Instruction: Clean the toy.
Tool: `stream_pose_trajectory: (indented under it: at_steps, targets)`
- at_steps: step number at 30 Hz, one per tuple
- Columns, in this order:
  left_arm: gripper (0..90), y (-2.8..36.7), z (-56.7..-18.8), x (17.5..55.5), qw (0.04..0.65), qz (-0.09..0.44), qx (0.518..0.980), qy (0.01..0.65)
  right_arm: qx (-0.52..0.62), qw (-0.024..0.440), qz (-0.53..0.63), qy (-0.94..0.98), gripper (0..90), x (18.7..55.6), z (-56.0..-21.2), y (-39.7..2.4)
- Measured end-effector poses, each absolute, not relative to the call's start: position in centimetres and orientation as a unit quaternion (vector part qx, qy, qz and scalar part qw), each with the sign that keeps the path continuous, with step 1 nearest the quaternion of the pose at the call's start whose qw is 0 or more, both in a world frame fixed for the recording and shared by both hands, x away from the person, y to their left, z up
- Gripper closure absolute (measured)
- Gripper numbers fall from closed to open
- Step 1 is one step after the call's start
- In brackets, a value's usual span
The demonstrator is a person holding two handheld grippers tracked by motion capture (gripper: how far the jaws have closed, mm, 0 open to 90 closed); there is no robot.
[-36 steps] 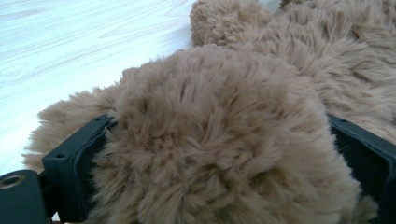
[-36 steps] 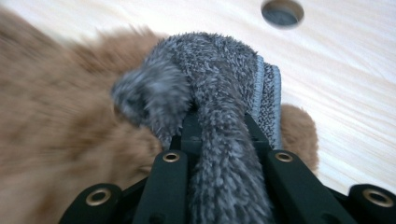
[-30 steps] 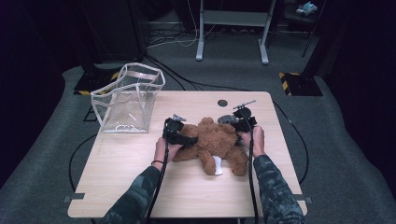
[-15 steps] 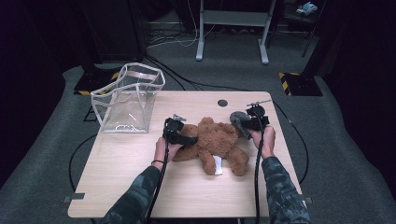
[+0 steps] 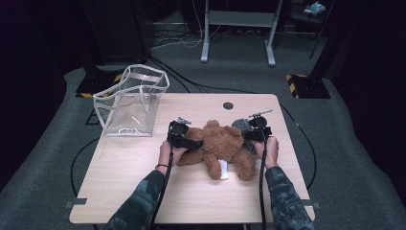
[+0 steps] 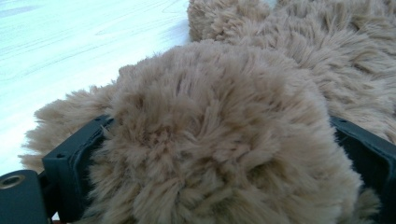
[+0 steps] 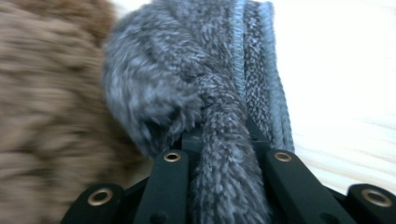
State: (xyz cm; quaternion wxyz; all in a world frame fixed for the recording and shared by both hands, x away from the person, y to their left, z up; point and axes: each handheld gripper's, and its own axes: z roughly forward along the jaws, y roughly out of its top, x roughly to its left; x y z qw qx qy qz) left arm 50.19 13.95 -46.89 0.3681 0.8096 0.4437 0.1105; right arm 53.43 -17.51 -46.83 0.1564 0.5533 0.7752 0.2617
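A brown teddy bear (image 5: 222, 148) lies mid-counter (image 5: 143, 191). The left gripper (image 5: 181, 135) has its jaws clamped around the bear's furry limb. The right gripper (image 5: 253, 130) pinches a grey fleece cloth (image 7: 219, 93) lying against the bear. A clear plastic bag (image 5: 130, 101) stands at the counter's far-left corner.
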Motion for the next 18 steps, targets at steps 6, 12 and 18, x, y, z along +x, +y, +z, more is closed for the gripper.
stream_pose_trajectory:
  at_steps: [6,12,18]
  targets:
    - [5.2,14.0,-46.9,50.2,0.369,0.108,0.81,0.444,0.587,0.187,0.223,0.755,77.5,53.8,-47.3,-19.6]
    - [5.2,14.0,-46.9,50.3,0.368,0.108,0.81,0.443,0.587,0.144,0.318,0.731,77.1,51.7,-45.1,-20.2]
    - [5.2,14.0,-46.9,50.3,0.367,0.106,0.811,0.442,0.545,0.126,0.313,0.767,77.0,51.6,-45.6,-17.0]
